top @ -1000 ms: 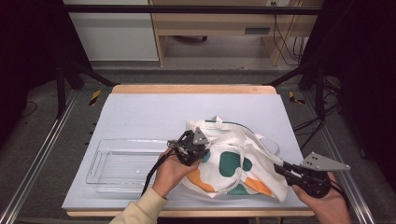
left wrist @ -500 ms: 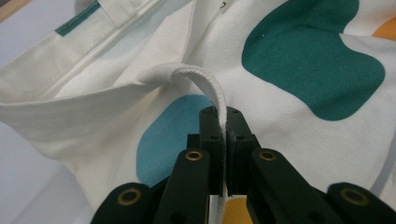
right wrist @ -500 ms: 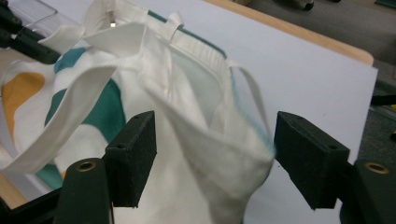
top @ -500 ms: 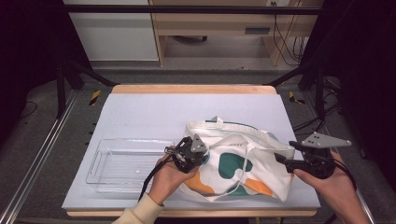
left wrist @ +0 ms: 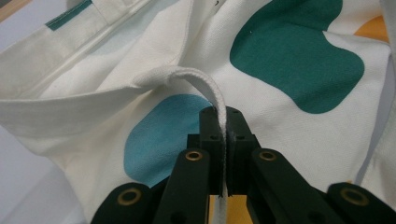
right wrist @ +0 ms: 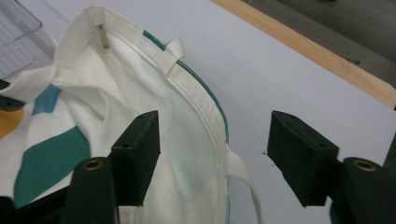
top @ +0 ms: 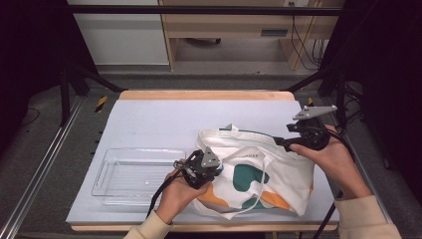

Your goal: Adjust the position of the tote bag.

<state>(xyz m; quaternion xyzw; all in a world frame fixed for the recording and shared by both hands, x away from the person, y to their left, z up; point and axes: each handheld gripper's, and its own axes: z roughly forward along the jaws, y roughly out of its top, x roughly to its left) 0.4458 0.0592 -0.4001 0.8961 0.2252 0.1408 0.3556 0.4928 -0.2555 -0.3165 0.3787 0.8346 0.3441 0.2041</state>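
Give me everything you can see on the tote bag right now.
The tote bag is off-white canvas printed with dark green, blue and orange blobs. It lies rumpled on the table's right half, mouth open toward the far side, green trim along its rim. The left gripper pinches one white strap; the right gripper, open, straddles the rim.

Black tongs [left wrist: 223, 140] with brass-ringed screw holes, grey three-cornered plates [top: 314, 111], black cables, apparently cream sleeves [top: 366, 219].

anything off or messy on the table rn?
Only the tote bag: it lies rumpled and askew, mouth gaping, beside the clear tray. Its handle strap is pinched in the left gripper. The right gripper hangs open over the bag's rim. No spill or damage is visible.
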